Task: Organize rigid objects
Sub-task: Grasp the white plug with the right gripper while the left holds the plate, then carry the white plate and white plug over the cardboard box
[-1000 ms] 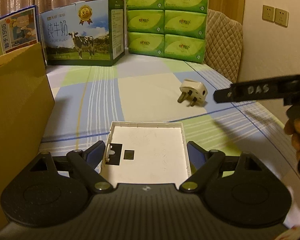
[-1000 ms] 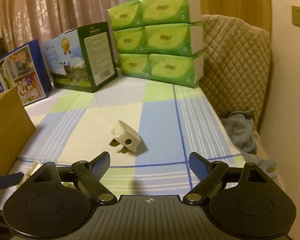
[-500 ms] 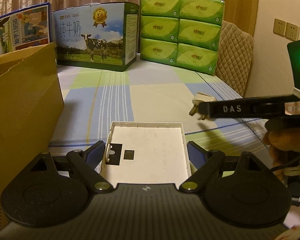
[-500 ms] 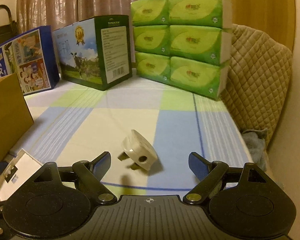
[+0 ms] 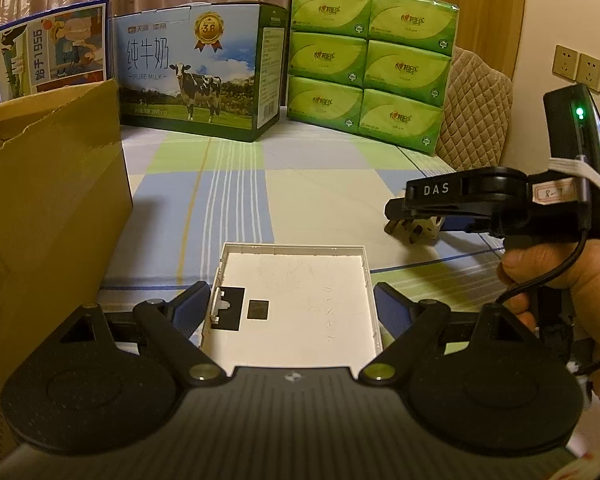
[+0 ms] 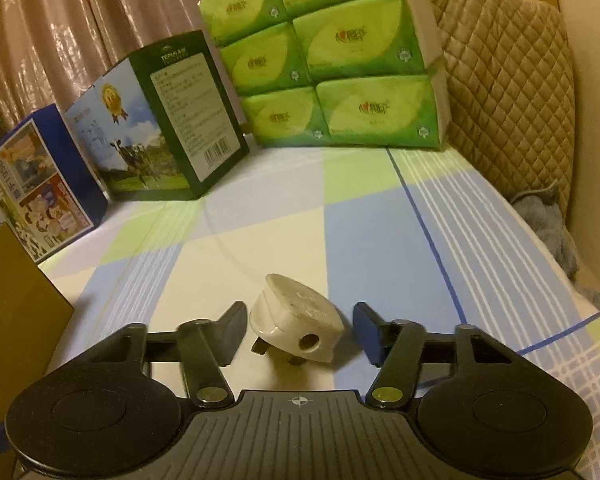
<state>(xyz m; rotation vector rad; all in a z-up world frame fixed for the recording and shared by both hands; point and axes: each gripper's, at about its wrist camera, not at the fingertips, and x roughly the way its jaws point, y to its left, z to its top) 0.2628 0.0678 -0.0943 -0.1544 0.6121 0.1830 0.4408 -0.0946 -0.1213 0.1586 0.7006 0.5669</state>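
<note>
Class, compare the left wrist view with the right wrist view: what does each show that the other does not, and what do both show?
Only the left wrist view shows the white plastic cover between the left gripper fingers, the wall sockets, and the person's hand holding the right gripper from the side.

Only the right wrist view shows the white plug whole, lying between the open right gripper fingers, untouched, and the grey cloth by the table edge.

Both show the milk carton, green tissue packs, cardboard box, and checked tablecloth.

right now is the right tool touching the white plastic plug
Apart. The right wrist view shows the right tool open around the white plastic plug, with tablecloth visible between the plug and each finger.
</note>
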